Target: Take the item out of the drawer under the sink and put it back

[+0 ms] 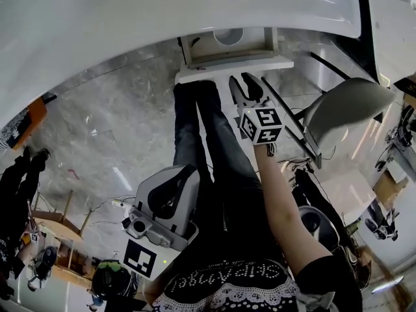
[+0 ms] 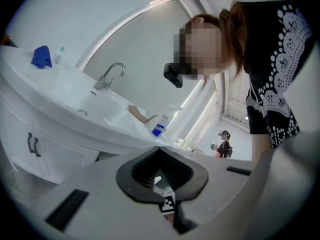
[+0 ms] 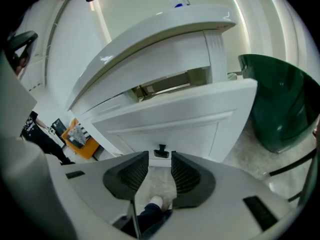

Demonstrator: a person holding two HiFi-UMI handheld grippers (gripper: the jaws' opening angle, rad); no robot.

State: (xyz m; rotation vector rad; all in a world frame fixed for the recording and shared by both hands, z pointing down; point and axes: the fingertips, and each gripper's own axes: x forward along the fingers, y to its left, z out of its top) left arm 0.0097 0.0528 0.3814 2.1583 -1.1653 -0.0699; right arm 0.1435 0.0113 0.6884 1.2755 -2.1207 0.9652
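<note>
The drawer [image 1: 229, 62] under the sink [image 2: 97, 106] stands open, a white round item [image 1: 229, 36] inside. The right gripper [image 3: 160, 159], fingers narrowly apart and empty, faces the dark drawer handle [image 3: 160, 152]. The left gripper [image 2: 160, 154], closed on nothing, hangs nearer, at the left.

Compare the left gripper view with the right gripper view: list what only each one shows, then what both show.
Left gripper view only: the faucet, a blue cloth on the counter, a shut cabinet door, the person bending over, and the left gripper with its fingers together.
Right gripper view only: the open drawer, its black handle just ahead of the right gripper, whose fingers are parted and empty, and a green object on the floor.
Both: the white counter of the sink unit.
</note>
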